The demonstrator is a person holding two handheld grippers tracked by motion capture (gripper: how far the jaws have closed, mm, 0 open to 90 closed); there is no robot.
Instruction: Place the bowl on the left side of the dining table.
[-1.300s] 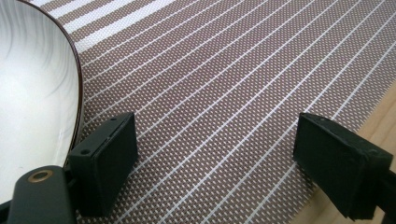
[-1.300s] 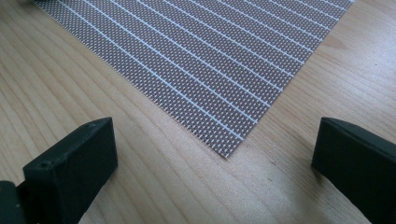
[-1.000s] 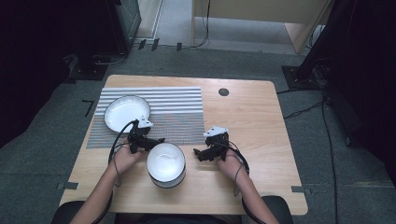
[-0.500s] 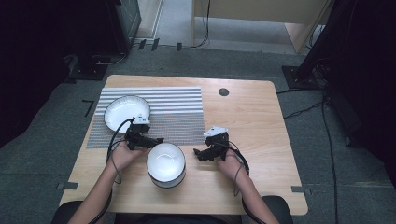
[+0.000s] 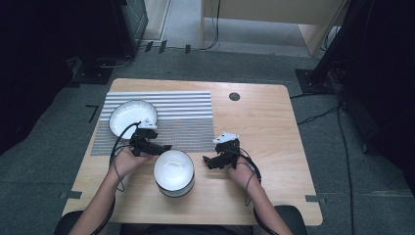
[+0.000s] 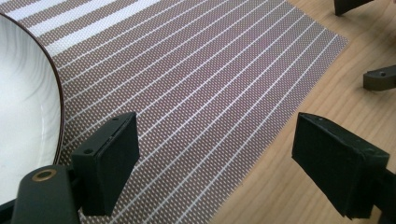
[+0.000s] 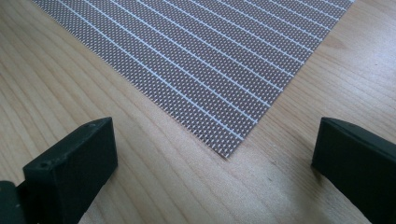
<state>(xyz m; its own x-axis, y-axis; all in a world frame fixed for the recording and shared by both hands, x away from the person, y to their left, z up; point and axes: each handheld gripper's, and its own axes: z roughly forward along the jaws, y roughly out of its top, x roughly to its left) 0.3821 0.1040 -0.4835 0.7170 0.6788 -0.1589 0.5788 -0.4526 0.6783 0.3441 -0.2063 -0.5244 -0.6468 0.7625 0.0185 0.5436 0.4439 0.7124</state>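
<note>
left gripper (image 5: 164, 147): jaws spread, empty, over mat (image 5: 186, 132) edge, just beside bowl (image 5: 173, 171) | right gripper (image 5: 208, 160): jaws spread, empty, by mat corner | bowl on tabletop (image 5: 274, 137) between grippers | plate (image 5: 133, 117) on mat

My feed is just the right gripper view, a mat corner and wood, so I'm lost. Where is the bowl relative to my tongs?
Observer: The white bowl stands on the bare table, to the left of the right tongs and apart from them.
Operator: Where are the left tongs?
Observer: The left tongs hang open over the near edge of the striped mat, just beyond the bowl.
Operator: Is anything on the mat?
Observer: A white plate with a dark rim lies on its left part.
</note>
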